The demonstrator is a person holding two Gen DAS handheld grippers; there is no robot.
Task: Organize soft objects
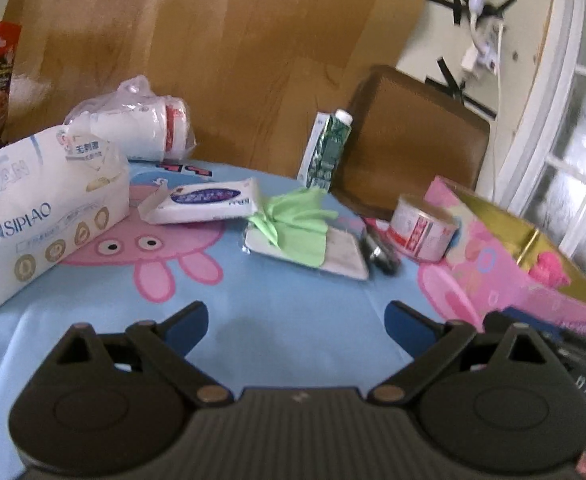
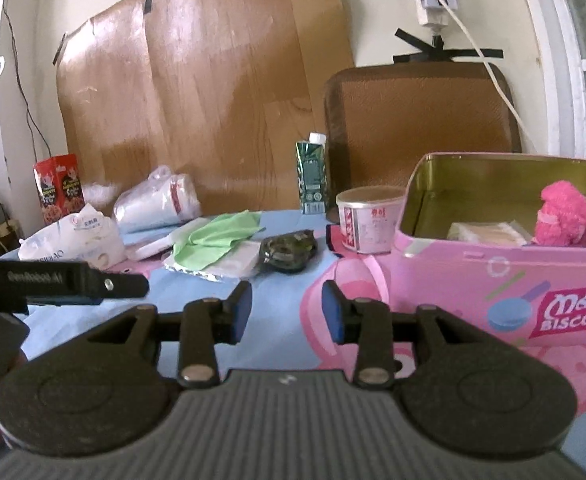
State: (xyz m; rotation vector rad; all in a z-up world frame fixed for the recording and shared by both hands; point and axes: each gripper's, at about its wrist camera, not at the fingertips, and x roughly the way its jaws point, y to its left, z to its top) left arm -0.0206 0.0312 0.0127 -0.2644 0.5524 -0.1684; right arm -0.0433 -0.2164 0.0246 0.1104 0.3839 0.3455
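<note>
Your left gripper (image 1: 296, 322) hung over the blue cartoon tablecloth (image 1: 277, 304) with its jaws spread wide and nothing between them. The green cloth (image 1: 299, 222) lay at its twelve o'clock, well apart from the fingertips, draped over a flat white packet (image 1: 343, 258). The wipes pack (image 1: 203, 202) sat at eleven o'clock, the big tissue bag (image 1: 33, 216) at ten.

Your right gripper (image 2: 286, 311) stood partly open, holding nothing, only tablecloth showing in the gap. From there the green cloth (image 2: 213, 236) was at eleven o'clock, a dark crumpled wrapper (image 2: 289, 254) at twelve. The pink biscuit tin (image 2: 493, 276) sat near at two o'clock, lid off, with the pink plush toy (image 2: 569, 218) inside by its right-hand end and a pale folded item (image 2: 487, 232) beside it.
</note>
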